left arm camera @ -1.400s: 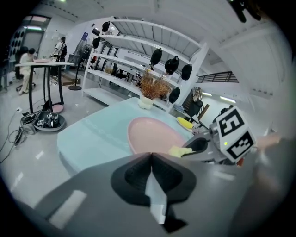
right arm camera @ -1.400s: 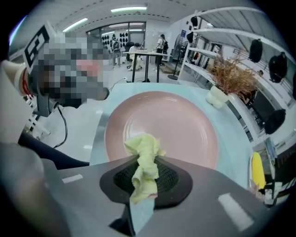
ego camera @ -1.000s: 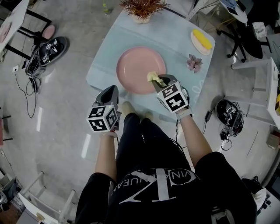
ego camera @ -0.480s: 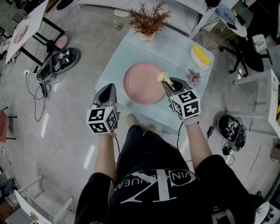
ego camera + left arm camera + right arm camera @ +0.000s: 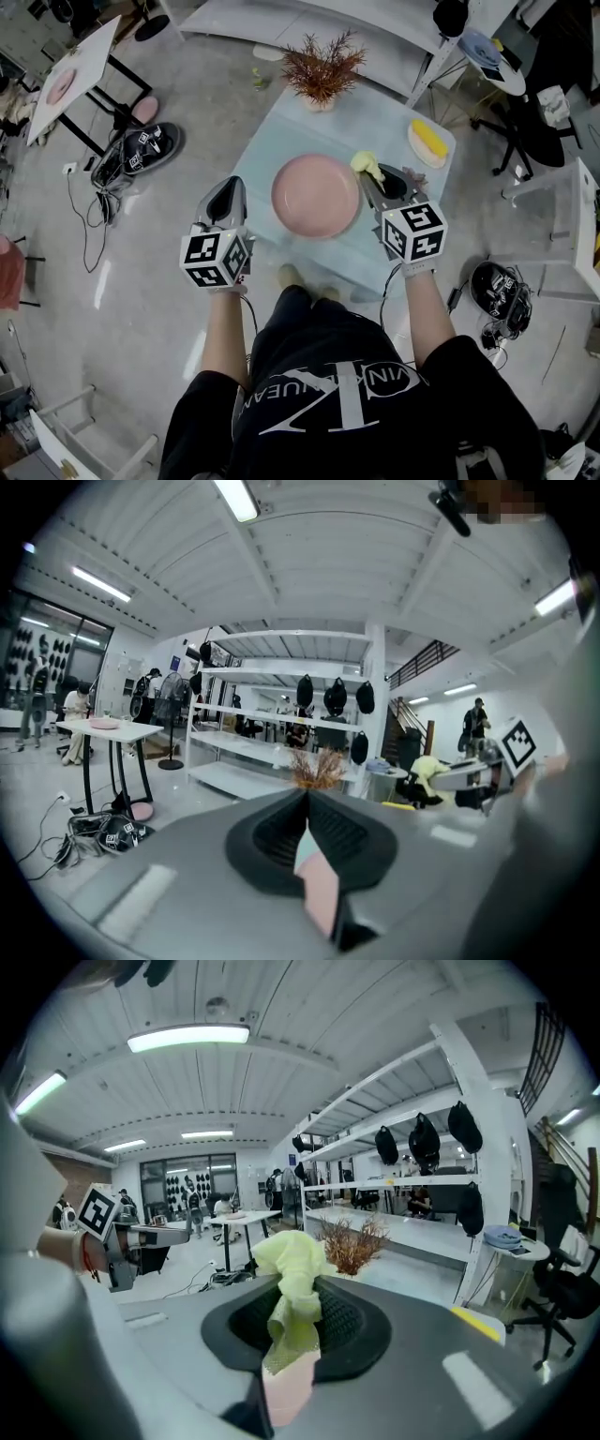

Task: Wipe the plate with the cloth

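- Nearest to me, the left claw (image 5: 228,193) hangs at the table's (image 5: 375,112) near-left corner. In the left gripper view the claw (image 5: 307,794) has its jaws pressed together with nothing between them.
- Across from it, the right claw (image 5: 381,184) sits over the right side of the table, toward the near-right edge. Its jaws are clamped on the cloth (image 5: 367,166).
- Seen in the right gripper view, that claw (image 5: 292,1309) pinches the pale yellow-green cloth (image 5: 292,1283) in its lower part, and the rest bunches up above the jaw tips.
- Between the two claws, the pink plate (image 5: 316,195) lies flat on the near half of the table and has nothing on it.
- From the head view the cloth is just beside the plate's far-right rim. I cannot tell whether it touches the plate.
- Farther right, a small dish (image 5: 416,146) carrying a yellow item (image 5: 432,138) rests near the table's far-right corner.
- Farthest back, a dried plant (image 5: 322,66) stands at the middle of the table's far edge.
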Demonstrator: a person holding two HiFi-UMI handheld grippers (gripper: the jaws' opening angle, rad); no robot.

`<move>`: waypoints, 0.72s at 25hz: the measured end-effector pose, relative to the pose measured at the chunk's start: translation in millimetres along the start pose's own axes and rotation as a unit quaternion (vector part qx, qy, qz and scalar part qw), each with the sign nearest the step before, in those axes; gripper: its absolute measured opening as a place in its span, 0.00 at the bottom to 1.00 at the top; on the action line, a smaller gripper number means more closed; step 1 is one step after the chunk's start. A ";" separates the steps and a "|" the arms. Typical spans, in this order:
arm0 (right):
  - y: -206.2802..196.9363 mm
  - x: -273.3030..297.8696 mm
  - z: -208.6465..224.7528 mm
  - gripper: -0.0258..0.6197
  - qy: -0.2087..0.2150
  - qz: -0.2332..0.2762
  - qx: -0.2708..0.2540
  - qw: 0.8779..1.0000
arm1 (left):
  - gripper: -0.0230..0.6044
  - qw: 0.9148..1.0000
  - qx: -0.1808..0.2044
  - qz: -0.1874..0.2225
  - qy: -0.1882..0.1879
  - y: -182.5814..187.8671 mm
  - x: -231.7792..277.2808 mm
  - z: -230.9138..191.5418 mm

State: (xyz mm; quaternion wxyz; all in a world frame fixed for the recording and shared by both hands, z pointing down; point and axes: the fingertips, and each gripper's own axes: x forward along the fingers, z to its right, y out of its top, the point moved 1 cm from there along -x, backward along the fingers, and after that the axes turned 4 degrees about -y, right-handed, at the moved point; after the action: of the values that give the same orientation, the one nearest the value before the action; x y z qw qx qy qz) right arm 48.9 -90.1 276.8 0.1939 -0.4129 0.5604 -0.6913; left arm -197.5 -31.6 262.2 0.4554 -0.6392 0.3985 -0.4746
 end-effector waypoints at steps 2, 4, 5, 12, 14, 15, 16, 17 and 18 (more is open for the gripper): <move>14.3 -4.8 2.6 0.15 -0.003 0.020 0.002 1.000 | 0.04 1.000 0.008 0.018 0.002 15.7 -2.7 0.1; 27.3 -9.5 4.8 0.15 -0.004 0.039 0.005 0.999 | 0.04 0.999 0.022 0.042 0.003 33.4 -6.2 1.8; 33.0 -11.6 5.2 0.15 -0.003 0.047 0.006 0.999 | 0.04 0.998 0.028 0.053 0.003 42.0 -8.2 2.9; 57.9 -25.5 2.0 0.16 0.005 0.094 0.013 0.995 | 0.04 0.996 0.044 0.083 0.010 72.2 -21.9 3.7; 65.6 -27.2 3.1 0.16 0.007 0.108 0.017 0.994 | 0.04 0.995 0.044 0.089 0.012 77.3 -24.3 1.5; 68.8 -27.9 3.5 0.16 0.008 0.113 0.019 0.993 | 0.04 0.995 0.045 0.091 0.014 79.7 -25.9 0.2; 71.4 -28.6 4.2 0.16 0.008 0.117 0.021 0.993 | 0.04 0.994 0.045 0.093 0.016 81.9 -27.5 -1.1; 73.8 -29.1 5.2 0.16 0.008 0.121 0.022 0.992 | 0.04 0.994 0.046 0.095 0.019 84.1 -28.9 -2.5; 76.2 -29.2 6.2 0.16 0.008 0.124 0.023 0.992 | 0.04 0.994 0.045 0.097 0.022 86.5 -29.7 -4.2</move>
State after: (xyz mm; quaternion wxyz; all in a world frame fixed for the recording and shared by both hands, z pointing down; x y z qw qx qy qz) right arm 56.0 -95.1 195.4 0.2831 -0.3299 0.5925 -0.6781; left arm -215.2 -27.6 172.5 0.5193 -0.5656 0.4465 -0.4594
